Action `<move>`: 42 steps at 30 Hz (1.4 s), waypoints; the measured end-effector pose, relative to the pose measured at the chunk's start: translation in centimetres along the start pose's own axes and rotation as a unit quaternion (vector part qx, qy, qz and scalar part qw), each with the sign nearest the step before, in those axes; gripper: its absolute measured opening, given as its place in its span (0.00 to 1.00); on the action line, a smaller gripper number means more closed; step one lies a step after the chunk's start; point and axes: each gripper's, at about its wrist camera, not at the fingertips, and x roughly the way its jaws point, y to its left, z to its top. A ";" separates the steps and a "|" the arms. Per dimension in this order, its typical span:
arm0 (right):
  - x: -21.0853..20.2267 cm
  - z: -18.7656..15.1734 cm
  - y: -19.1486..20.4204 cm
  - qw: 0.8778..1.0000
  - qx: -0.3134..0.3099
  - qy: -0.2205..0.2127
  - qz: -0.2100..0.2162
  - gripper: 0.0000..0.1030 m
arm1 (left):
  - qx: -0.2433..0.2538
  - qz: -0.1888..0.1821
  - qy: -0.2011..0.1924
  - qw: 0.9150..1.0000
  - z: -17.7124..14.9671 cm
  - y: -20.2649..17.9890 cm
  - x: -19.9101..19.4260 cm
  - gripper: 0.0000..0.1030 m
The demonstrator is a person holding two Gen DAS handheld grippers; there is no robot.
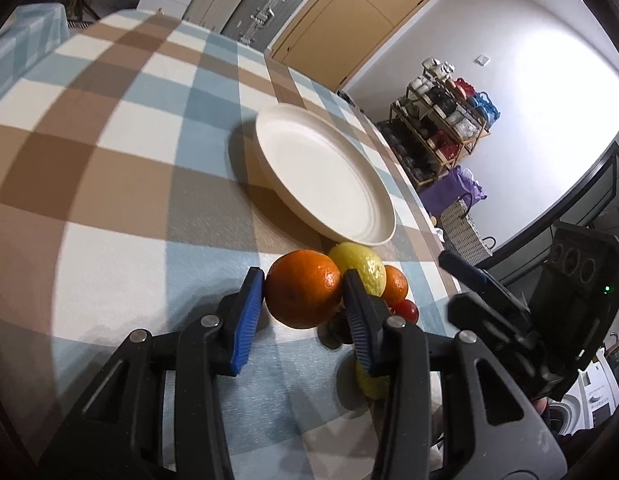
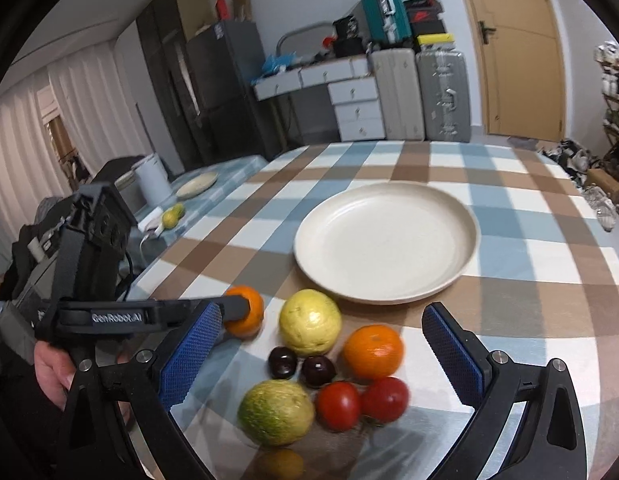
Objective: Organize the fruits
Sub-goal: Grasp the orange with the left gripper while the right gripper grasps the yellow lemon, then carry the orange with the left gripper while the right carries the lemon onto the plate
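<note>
Your right gripper (image 2: 321, 356) hangs wide open above the fruit cluster; your left gripper (image 2: 239, 308) clamps an orange (image 2: 251, 300) near the empty plate (image 2: 465, 216)

Two close wrist views, shared plate (image 1: 325, 176)

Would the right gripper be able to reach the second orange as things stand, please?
Probably yes: the right gripper stands open over the fruit, the orange sits between its fingers with nothing on top; only tomatoes crowd it.

Both grippers matte black plastic, angular linkage arms, silver round screws. Left gripper (image 1: 303, 312), right gripper (image 2: 321, 354): blue ridged finger pads. White "GenRobot.AI" lettering.
</note>
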 end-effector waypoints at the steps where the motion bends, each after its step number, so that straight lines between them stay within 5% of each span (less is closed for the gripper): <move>1: 0.3 0.1 0.2 1.000 -0.005 0.006 0.000 1.00 | 0.001 0.001 -0.003 1.000 0.2 0.1 -0.3 0.36; 7: 2.9 0.6 1.8 0.997 -0.035 0.060 -0.018 0.97 | 0.006 0.008 -0.021 1.000 0.1 1.0 -3.2 0.36; 19: 5.9 0.5 3.2 0.989 -0.084 0.114 -0.049 0.71 | 0.002 0.006 -0.031 1.000 -1.4 2.7 -5.5 0.36; 24: 7.0 0.2 3.9 0.982 -0.109 0.137 -0.070 0.48 | 0.003 0.003 -0.028 1.000 -1.5 2.7 -5.5 0.36; 28: 7.3 0.2 4.3 0.979 -0.128 0.140 -0.080 0.47 | 0.001 0.006 -0.028 1.000 -1.3 2.7 -5.5 0.36; 42: 2.2 4.5 -0.1 0.999 -0.014 0.030 0.021 0.46 | 0.053 0.007 -0.028 0.998 3.3 -1.7 -4.0 0.36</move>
